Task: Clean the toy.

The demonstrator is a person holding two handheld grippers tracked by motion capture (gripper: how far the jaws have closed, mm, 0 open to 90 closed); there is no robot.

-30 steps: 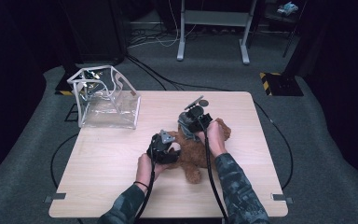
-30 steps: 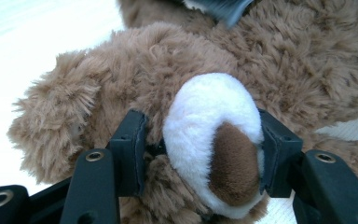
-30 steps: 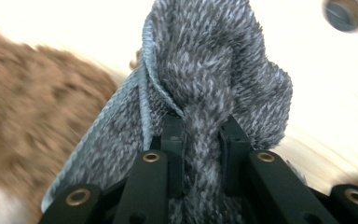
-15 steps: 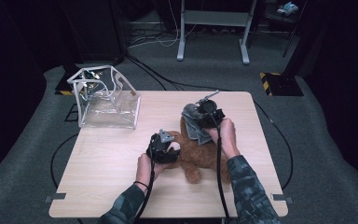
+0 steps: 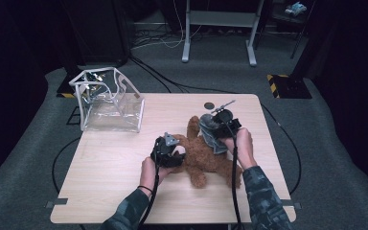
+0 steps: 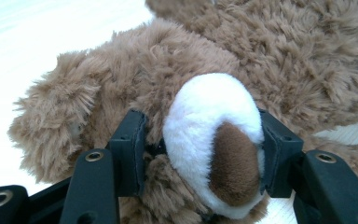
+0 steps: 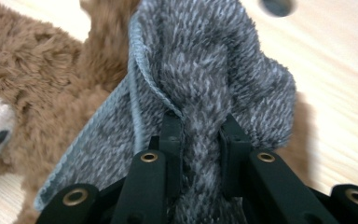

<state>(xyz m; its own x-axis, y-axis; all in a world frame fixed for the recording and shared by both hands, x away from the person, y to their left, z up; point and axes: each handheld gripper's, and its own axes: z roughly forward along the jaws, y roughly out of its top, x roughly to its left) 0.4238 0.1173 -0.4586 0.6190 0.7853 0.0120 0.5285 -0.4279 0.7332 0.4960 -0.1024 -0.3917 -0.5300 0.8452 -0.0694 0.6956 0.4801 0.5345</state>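
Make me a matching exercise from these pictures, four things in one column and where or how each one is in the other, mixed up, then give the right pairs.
Things:
1. teddy bear
2. grey knitted garment
3. clear box
4. dark round hole

States:
A. stands at the table's far left corner
B. pinched in the right gripper
C. in the tabletop, beyond the bear
D. lies on the table, white muzzle between the jaws of the left gripper

Pairs: 1-D, 2-B, 3-A, 4-C
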